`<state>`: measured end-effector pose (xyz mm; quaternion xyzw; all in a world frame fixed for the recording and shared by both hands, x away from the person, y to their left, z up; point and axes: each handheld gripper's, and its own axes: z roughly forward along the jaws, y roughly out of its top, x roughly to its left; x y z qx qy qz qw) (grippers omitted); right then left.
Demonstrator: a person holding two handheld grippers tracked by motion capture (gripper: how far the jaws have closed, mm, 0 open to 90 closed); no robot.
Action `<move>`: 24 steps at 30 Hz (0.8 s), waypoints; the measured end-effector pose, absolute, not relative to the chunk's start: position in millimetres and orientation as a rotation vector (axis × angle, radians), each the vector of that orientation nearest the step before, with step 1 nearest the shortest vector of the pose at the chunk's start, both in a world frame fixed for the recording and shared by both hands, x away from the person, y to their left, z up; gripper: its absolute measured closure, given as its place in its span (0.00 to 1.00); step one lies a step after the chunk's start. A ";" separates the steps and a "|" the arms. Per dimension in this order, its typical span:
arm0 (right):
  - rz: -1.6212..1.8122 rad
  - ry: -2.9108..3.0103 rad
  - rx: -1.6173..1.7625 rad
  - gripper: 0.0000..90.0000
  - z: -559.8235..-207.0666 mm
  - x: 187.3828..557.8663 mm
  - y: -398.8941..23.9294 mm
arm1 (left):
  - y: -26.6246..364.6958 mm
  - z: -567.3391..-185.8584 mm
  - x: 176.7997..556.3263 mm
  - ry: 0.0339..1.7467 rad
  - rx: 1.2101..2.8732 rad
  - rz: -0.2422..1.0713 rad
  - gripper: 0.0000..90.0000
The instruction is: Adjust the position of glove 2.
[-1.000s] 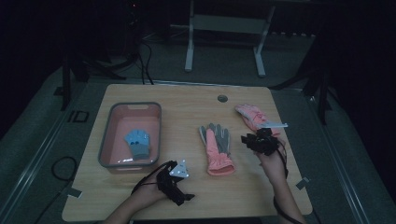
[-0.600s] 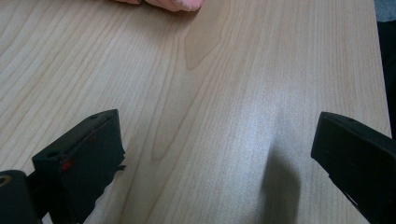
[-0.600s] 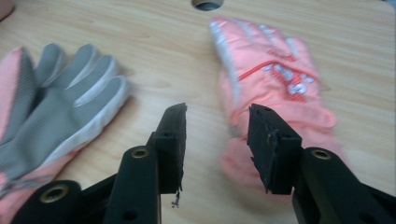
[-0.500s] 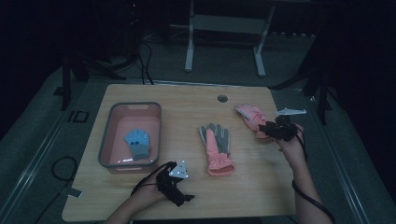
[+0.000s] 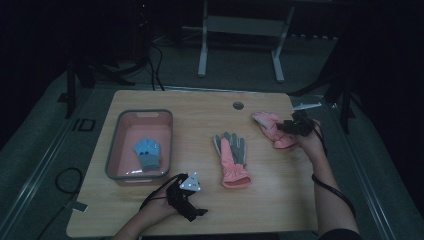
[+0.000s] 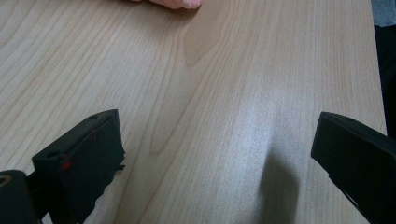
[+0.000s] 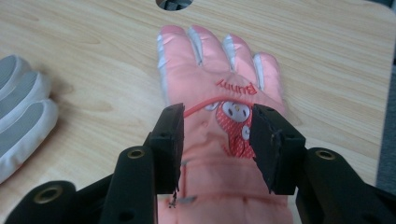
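the right hand-held gripper (image 7: 215, 140) hangs over a pink glove (image 7: 219, 121) that lies flat on the wooden surface (image 7: 84, 56), back side up, with a bunny patch and the word "bunny" stitched below its fingers. its two black jaws straddle the middle of the glove, one on each side of the patch, and have just been opening; the gap between them shows bare fabric and the pads do not seem to pinch it, though whether the tips touch the cloth is hard to tell from this angle. in the high view this hand-held gripper (image 5: 295, 126) sits near the surface's right edge, at the wrist end of the same pink glove (image 5: 267, 125), whose fingers point toward the small round hole (image 5: 238, 105) in the surface.

a second glove (image 5: 232, 159), grey on its palm with a pink cuff, lies near the middle of the surface, well apart from the first. a blue glove (image 5: 148, 152) rests inside the grey-rimmed bin (image 5: 114, 150) on the left.

the left hand-held gripper (image 5: 187, 197) rests low near the front edge, beside the bin's near corner. in its own view the jaws stand wide apart and released, with plain wood grain between them.
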<state>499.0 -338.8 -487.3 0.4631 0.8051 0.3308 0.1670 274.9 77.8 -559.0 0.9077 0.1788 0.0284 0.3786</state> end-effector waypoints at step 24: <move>0.879 2.310 1.416 0.98 -517.6 512.4 -333.4 | 78.3 -560.5 276.0 0.461 2.318 0.067 0.03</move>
